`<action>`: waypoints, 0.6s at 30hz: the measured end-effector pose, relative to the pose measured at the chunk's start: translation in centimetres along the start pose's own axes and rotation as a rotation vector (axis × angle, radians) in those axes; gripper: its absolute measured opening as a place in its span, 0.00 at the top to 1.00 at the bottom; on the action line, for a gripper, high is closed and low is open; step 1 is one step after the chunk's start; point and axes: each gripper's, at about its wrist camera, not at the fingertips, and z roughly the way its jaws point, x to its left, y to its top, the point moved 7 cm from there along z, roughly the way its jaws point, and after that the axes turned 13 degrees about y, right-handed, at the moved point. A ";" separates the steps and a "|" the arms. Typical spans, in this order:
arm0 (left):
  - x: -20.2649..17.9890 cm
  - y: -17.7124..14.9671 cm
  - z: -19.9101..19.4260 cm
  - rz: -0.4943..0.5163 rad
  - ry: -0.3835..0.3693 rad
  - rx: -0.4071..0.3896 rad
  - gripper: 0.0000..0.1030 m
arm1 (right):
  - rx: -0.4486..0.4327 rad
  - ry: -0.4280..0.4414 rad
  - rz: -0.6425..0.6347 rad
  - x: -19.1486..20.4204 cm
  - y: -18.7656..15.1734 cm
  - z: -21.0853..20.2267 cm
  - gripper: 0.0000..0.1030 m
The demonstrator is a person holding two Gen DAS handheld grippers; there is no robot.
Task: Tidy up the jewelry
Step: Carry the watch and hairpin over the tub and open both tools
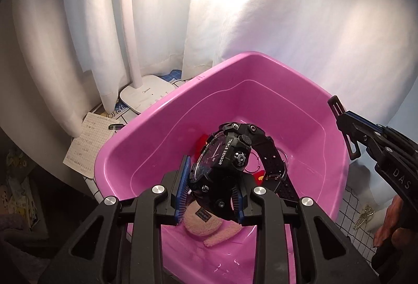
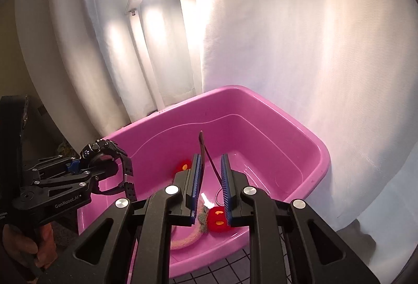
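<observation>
My left gripper is shut on a chunky black wristwatch and holds it above the inside of a pink plastic tub. The watch straps hang to the right. The watch also shows in the right wrist view, over the tub's left rim. My right gripper hovers over the tub with its jaws apart; a thin dark strap stands between them, touching neither pad clearly. In the tub lie red fuzzy pieces, a pink fuzzy band and a metal ring.
A white desk lamp base and a handwritten note sit left of the tub. A sparkly chain lies on the grid-patterned cloth at the right. White curtains hang behind the tub. The person's hand holds the right gripper.
</observation>
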 end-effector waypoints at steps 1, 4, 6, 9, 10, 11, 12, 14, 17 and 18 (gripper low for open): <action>-0.1 0.0 0.7 0.007 -0.002 0.016 0.72 | 0.028 -0.001 0.008 -0.1 0.0 1.1 0.85; -0.4 0.2 2.8 0.027 -0.006 0.055 0.72 | 0.101 -0.010 0.035 -0.9 0.4 4.2 0.85; -0.6 0.3 3.9 0.037 -0.007 0.082 0.72 | 0.153 -0.017 0.058 -1.4 0.2 5.8 0.85; -0.8 0.3 5.4 0.050 0.002 0.117 0.72 | 0.212 -0.033 0.091 -2.2 -0.5 7.5 0.85; -0.7 0.3 5.9 0.055 0.004 0.130 0.72 | 0.227 -0.039 0.102 -2.5 -0.7 8.0 0.85; -0.7 0.3 6.2 0.056 0.006 0.142 0.72 | 0.241 -0.044 0.114 -2.7 -0.9 8.3 0.85; -0.7 0.3 6.5 0.057 0.008 0.152 0.71 | 0.253 -0.050 0.124 -3.0 -1.1 8.6 0.85; -0.6 0.3 6.8 0.059 0.008 0.168 0.69 | 0.261 -0.063 0.142 -3.4 -1.4 8.7 0.85; -0.8 0.4 6.8 0.078 0.013 0.167 0.61 | 0.273 -0.073 0.156 -3.7 -1.3 9.2 0.80; -0.8 0.5 6.7 0.085 0.019 0.166 0.54 | 0.276 -0.079 0.156 -3.8 -1.4 9.1 0.78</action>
